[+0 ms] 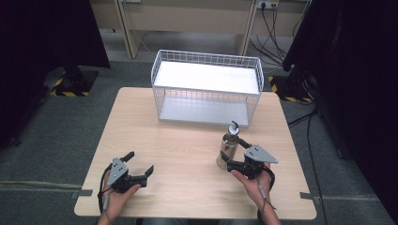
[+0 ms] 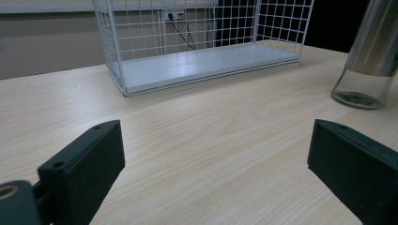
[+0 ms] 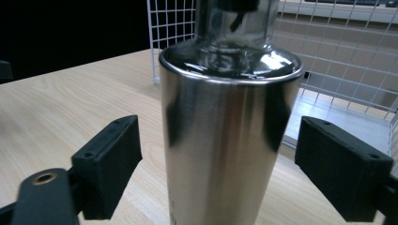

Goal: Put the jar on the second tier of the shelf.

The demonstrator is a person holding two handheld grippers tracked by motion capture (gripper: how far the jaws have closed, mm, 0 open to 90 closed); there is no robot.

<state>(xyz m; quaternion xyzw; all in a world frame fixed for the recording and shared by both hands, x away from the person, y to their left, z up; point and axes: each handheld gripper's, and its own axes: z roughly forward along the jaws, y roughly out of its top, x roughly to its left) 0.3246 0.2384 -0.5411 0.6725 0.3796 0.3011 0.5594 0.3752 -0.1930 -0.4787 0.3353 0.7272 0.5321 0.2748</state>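
Bottle point(image 1: 229, 150) of clear glass with a steel sleeve and a dark pump top, standing upright on the right half of a pale wooden table point(image 1: 187, 140), in front of the right end of a white wire basket point(image 1: 206, 86) and apart from it. The basket sits at the far middle of the table, open at the top, with a flat white floor. The right gripper point(image 1: 233, 152), held in the person's right hand point(image 1: 256, 185), reaches the bottle from the near right, and its jaws stand apart on either side of the bottle's lower body; in the right gripper view the steel sleeve point(image 3: 225, 150) rises between the two black jaws with a gap of table showing on each side, so neither jaw touches it. A grey three-cornered plate point(image 1: 259, 153) lies on top of this gripper. The left gripper point(image 1: 139, 162), held in the left hand point(image 1: 117, 197), rests low near the front left of the table, well apart from the bottle, its jaws spread wide over bare wood. In the left gripper view the basket point(image 2: 202, 47) stands ahead and the bottle's glass base point(image 2: 361, 91) shows at the far right. Grey floor surrounds the table, with cables point(image 1: 274, 33) running behind the basket.
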